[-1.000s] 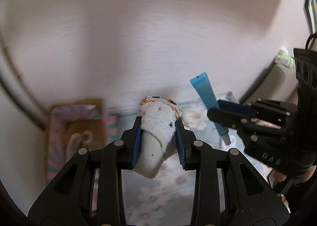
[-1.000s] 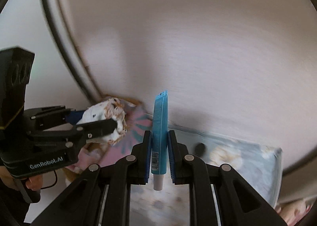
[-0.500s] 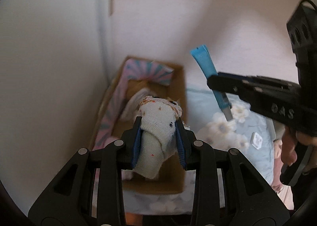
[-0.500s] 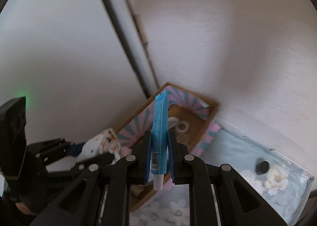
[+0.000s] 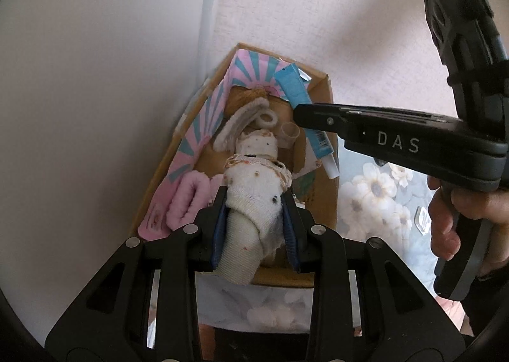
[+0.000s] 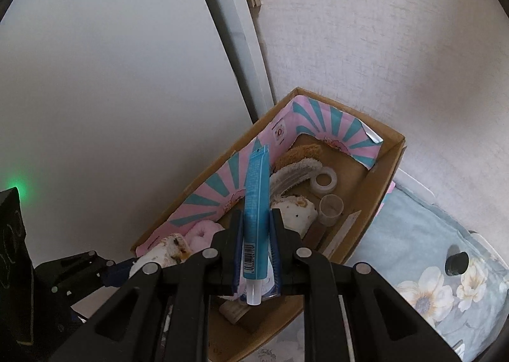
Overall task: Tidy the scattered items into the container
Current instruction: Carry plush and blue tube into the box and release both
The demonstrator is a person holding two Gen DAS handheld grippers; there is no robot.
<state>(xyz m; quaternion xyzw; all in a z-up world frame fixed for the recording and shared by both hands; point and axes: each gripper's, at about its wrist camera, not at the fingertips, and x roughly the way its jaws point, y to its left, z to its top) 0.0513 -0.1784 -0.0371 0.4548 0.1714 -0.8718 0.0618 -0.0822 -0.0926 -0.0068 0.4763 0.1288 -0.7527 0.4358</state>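
Observation:
My left gripper [image 5: 254,225] is shut on a rolled white sock [image 5: 254,190] with small coloured specks. It hangs over the near end of an open cardboard box [image 5: 331,88] lined in pink and teal. My right gripper [image 6: 256,235] is shut on a blue tube [image 6: 257,190], cap end towards the camera, above the same box [image 6: 393,152]. In the left wrist view the right gripper [image 5: 310,117] reaches in from the right with the tube [image 5: 292,85] over the box's far right side. The right wrist view shows the left gripper [image 6: 124,266] and its sock [image 6: 168,249] at lower left.
Inside the box lie a second rolled sock [image 6: 297,209], a tape roll [image 6: 324,179], a clear cup [image 6: 331,204], a pink fluffy item [image 6: 203,233] and a beige brush-like item [image 6: 299,155]. The box stands in a wall corner on a floral cloth [image 6: 423,269] bearing a small black object [image 6: 457,263]. A hand [image 5: 445,222] grips the right handle.
Both grippers have swung from facing the wall to pointing down over the box, which now looks nearer. Each still holds its item; the tube has moved in over the box.

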